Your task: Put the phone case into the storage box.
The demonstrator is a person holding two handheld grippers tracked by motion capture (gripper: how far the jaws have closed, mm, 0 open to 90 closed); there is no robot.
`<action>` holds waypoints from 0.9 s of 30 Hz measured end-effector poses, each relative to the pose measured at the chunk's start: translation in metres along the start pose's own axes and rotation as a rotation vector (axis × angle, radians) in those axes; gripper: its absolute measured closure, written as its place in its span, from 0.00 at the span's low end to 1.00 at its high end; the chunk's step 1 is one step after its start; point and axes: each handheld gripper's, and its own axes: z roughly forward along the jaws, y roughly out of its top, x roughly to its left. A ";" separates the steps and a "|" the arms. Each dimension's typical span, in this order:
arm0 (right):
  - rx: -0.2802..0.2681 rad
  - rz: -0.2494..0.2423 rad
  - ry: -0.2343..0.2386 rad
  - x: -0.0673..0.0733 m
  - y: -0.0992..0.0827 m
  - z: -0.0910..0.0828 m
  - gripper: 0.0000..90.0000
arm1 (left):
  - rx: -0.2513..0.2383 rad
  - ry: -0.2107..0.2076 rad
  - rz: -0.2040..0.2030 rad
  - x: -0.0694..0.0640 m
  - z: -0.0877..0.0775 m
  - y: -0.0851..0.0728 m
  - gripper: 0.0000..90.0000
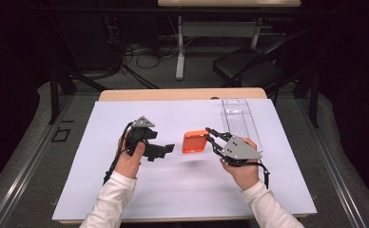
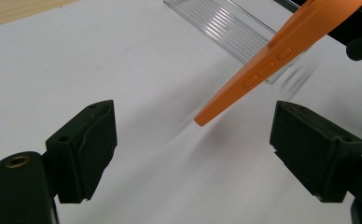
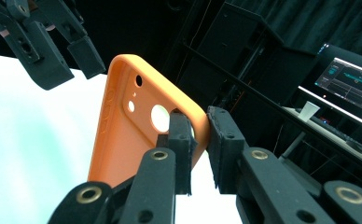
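An orange phone case is held clear of the white table cover near the middle of the table, clamped at its edge by the right gripper. In the right gripper view the case is seen gripped at its rim beside the camera cut-outs, one pad inside the shell and one outside, the jaws drawn narrow on the thin wall. The right hand is placed at about 4 o'clock from the case.

The left gripper is found at 9 o'clock of the case, just beside it but apart from it, with the left hand behind it. In the left gripper view its two black pads are set wide apart, nothing is pressed between them, and the case is seen edge-on, slanting down from 1 o'clock, its lower corner hanging between and beyond the pads, untouched.

A clear plastic tray lies on the cover at 2 o'clock from the case, well clear of both grippers. A wooden table edge is seen at 12 o'clock
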 end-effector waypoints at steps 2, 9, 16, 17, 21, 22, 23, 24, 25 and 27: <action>-0.003 0.001 -0.003 -0.001 0.000 0.000 0.90 | 0.004 0.008 0.006 0.000 -0.001 0.000 0.15; -0.006 0.001 -0.016 -0.003 0.001 -0.004 0.90 | -0.007 0.022 0.012 -0.001 -0.002 0.001 0.07; -0.014 -0.006 -0.026 -0.010 0.006 -0.007 0.90 | -0.029 0.002 0.006 -0.003 -0.005 0.002 0.00; -0.014 -0.001 -0.028 -0.011 0.006 -0.008 0.90 | -0.032 -0.001 0.009 -0.003 -0.007 0.003 0.00; -0.013 -0.011 -0.036 -0.017 0.009 -0.009 0.90 | -0.034 -0.005 0.014 -0.004 -0.008 0.003 0.00; -0.017 -0.014 -0.039 -0.019 0.010 -0.010 0.90 | -0.037 -0.001 0.014 -0.004 -0.008 0.002 0.00; -0.018 -0.018 -0.044 -0.021 0.011 -0.011 0.90 | -0.031 -0.003 0.014 -0.003 -0.008 0.002 0.00; -0.021 -0.018 -0.048 -0.024 0.012 -0.011 0.90 | -0.034 -0.002 0.006 -0.004 -0.007 0.001 0.01; -0.024 -0.019 -0.051 -0.027 0.013 -0.012 0.90 | -0.028 -0.002 0.006 -0.003 -0.007 0.001 0.00; -0.022 -0.025 -0.056 -0.034 0.016 -0.012 0.90 | -0.031 0.000 0.005 -0.003 -0.007 0.001 0.00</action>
